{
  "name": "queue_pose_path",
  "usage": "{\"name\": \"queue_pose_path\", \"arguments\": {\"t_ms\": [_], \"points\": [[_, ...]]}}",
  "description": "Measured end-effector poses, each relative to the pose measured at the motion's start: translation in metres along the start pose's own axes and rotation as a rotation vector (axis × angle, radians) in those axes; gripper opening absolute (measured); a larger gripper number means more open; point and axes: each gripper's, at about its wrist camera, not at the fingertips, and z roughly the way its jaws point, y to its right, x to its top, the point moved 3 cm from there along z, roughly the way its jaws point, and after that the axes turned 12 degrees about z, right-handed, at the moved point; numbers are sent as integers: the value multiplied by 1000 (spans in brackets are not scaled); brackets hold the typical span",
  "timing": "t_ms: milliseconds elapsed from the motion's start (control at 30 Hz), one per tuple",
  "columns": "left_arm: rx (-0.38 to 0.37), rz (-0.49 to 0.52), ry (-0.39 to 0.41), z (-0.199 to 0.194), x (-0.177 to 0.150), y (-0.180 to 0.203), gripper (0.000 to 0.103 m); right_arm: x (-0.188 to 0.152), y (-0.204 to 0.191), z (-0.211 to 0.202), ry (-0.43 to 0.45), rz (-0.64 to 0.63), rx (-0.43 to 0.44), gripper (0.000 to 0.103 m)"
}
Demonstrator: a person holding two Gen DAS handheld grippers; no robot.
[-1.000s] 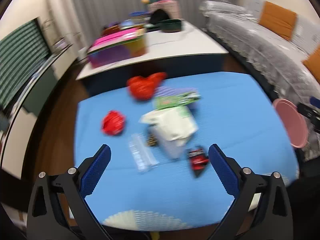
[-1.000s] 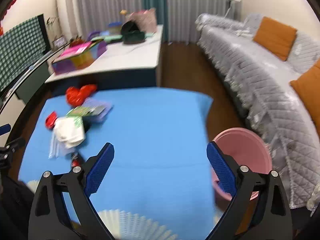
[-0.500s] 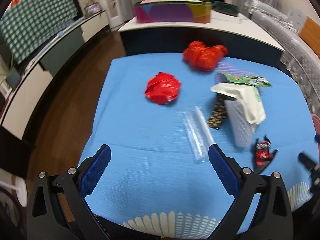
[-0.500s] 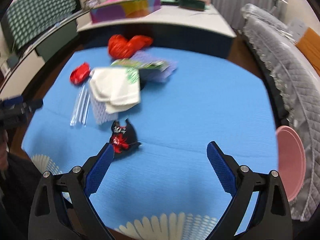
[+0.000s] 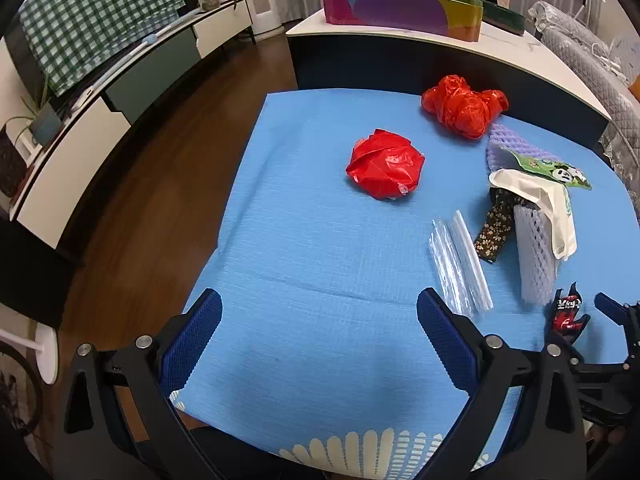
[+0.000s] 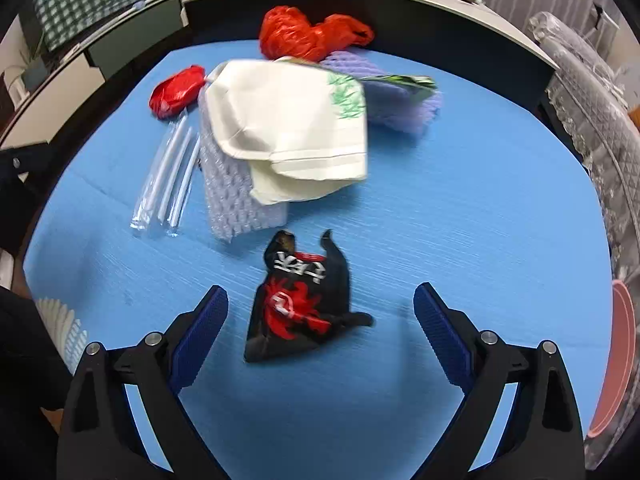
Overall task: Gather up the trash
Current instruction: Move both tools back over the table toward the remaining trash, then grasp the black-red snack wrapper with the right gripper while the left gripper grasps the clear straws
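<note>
Black crinkled foil wrapper [image 6: 301,303] between the right gripper's [image 6: 320,336] wide-spread ribbed blue pads [image 6: 438,332]; left gripper [image 5: 318,340] equally wide.

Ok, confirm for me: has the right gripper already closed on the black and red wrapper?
No, the right gripper is open, its jaws wide apart on either side of the black and red wrapper, which lies on the blue table cover.
</note>
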Motion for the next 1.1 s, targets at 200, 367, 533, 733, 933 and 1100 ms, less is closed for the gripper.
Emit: {"name": "queue_pose_path", "arguments": {"t_ms": [200,367,533,733,933,1100], "points": [[-9,-17,1,-1,2,-2,95,-1,-2,11,-16,6,-2,81],[-4,-9,-3,0,2,0,95,-1,-5,7,-24,-4,14,53],[-6,-15,-4,-1,4,2,95,-3,-5,1,-29,-6,31,47],[1,-5,-2,-3,6,9,95,-4,1,-15,-2,-7,41,47],[-17,4,-9,-3,10,27,95,-7,13,-33,26,11,45,47],[-67,35,-43,6,12,56,95,-8,36,-53,56,55,43,47]]}}
